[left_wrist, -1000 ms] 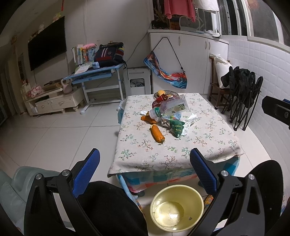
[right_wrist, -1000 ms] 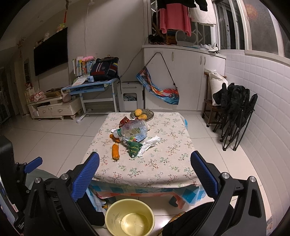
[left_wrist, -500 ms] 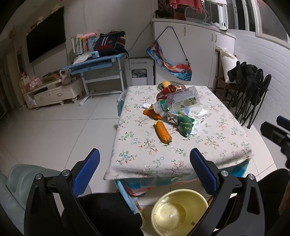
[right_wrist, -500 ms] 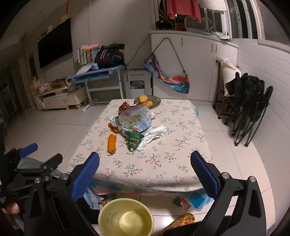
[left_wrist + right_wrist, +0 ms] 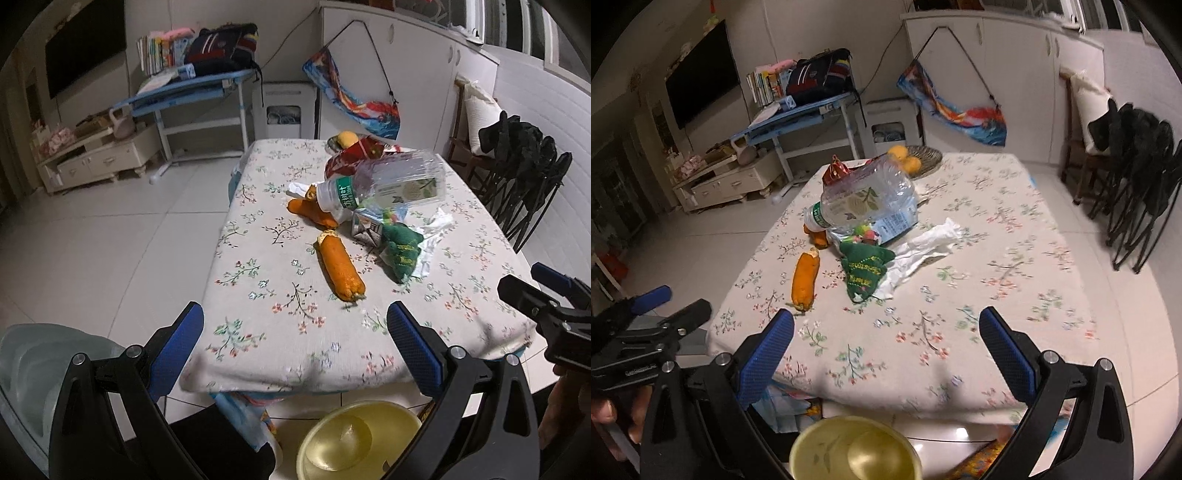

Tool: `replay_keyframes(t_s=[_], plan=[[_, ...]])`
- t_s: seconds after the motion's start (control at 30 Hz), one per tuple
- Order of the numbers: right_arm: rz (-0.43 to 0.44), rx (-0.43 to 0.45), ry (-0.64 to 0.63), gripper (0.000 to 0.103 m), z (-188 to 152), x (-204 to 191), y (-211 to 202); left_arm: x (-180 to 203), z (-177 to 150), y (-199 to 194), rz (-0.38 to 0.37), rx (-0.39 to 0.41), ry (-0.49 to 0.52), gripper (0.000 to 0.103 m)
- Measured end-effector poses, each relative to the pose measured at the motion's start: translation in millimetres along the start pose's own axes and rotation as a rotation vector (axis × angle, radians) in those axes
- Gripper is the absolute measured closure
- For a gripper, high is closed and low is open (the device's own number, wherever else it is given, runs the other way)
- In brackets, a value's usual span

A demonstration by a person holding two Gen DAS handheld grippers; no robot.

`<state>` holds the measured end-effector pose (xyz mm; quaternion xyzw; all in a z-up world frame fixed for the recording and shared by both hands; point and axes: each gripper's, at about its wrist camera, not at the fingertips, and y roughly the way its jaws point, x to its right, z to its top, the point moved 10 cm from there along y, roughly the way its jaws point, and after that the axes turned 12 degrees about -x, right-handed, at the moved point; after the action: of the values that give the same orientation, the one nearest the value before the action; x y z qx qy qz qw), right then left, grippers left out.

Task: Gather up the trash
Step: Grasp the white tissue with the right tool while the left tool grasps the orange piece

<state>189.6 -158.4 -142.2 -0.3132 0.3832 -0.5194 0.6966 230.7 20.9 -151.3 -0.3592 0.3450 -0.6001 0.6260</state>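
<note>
A black television [image 5: 701, 74] hung on the far wall, a backpack [image 5: 820, 75] sat on the blue desk [image 5: 798, 118], and folded black chairs [image 5: 1137, 192] leaned against the tiled wall beyond the table's right edge.

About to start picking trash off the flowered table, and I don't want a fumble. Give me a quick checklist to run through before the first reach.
1. Left tongs open and empty: ok.
2. Right tongs open and empty: ok.
3. Yellow basin on the floor below the table's near edge, in reach for dropping: ok.
4. Nearest piece, the orange peel, lies alone on the tablecloth, free to grasp: ok.
5. Plastic bottle rests on other trash, may roll: not ok.
6. Bottle empty: cannot tell.
</note>
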Motion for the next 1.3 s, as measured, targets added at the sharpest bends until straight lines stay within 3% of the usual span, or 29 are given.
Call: replay_keyframes(t_s=[0.23, 0.33, 0.43, 0.83, 1.0, 1.07, 1.13, 1.23, 1.3], plan=[[-0.006, -0.052, 0.072, 0.009, 34, 35, 34, 6, 19, 39, 0.0, -0.054, -0.023, 0.007], [0.0, -0.075, 0.107, 0.023, 47, 45, 51, 15, 26, 51, -0.004, -0.069, -0.007, 0.007], [0.023, -0.091, 0.164, 0.025, 58, 57, 67, 27, 31, 63, -0.003, -0.081, 0.014, 0.007], [0.058, -0.145, 0.247, 0.039, 61, 59, 111, 38, 44, 100, -0.016, -0.115, -0.014, 0.007], [0.096, -0.146, 0.26, 0.067, 63, 61, 112, 41, 48, 110, -0.023, -0.124, -0.014, 0.007], [0.133, -0.154, 0.27, 0.083, 61, 62, 114, 41, 48, 113, -0.031, -0.132, -0.015, 0.007], [0.175, -0.158, 0.291, 0.088, 59, 63, 114, 42, 47, 116, -0.038, -0.138, -0.013, 0.007], [0.216, -0.143, 0.318, 0.091, 56, 67, 108, 43, 48, 120, -0.044, -0.137, -0.007, 0.017], [0.217, -0.111, 0.322, 0.092, 56, 69, 97, 44, 48, 123, -0.069, -0.144, -0.008, 0.032]])
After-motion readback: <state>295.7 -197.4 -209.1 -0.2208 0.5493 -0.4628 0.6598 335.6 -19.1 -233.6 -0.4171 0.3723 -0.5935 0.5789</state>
